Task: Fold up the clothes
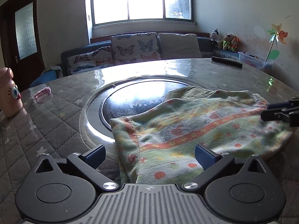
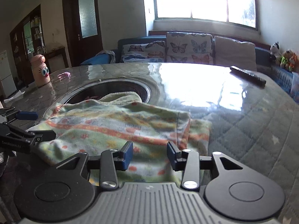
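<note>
Daylight from a wide window (image 1: pixel 142 0) washes over a round counter (image 1: pixel 46 127) covered with a grey quilted cloth under a glossy clear sheet, with a dark circular inset (image 1: pixel 134 100) at its middle. Behind it stands a blue sofa with butterfly cushions (image 1: pixel 134 46) and a plain pale cushion (image 1: pixel 179 44), and soft toys (image 1: pixel 226 41) sit at its right end beside a paper pinwheel (image 1: pixel 277 35). On the counter's left side stands a pink bottle with cartoon eyes (image 2: pixel 40 71), with a small pink item (image 2: pixel 64 75) near it; a dark remote control (image 2: pixel 248 76) lies on the far right side. The task's thing, a small patterned garment (image 1: pixel 186 128) in green, white and orange with dots and a stripe, lies crumpled and partly folded on the near side of the counter, its far edge lapping over the rim of the dark inset. The left claw (image 1: pixel 149 156) stands spread wide above the garment's near left part, its blue pads clear of the cloth. The right claw (image 2: pixel 149 155) hovers over the garment's near right part, half spread, nothing pinched between its pads. Each claw's tips show at the edge of the other's view, beside the garment
</note>
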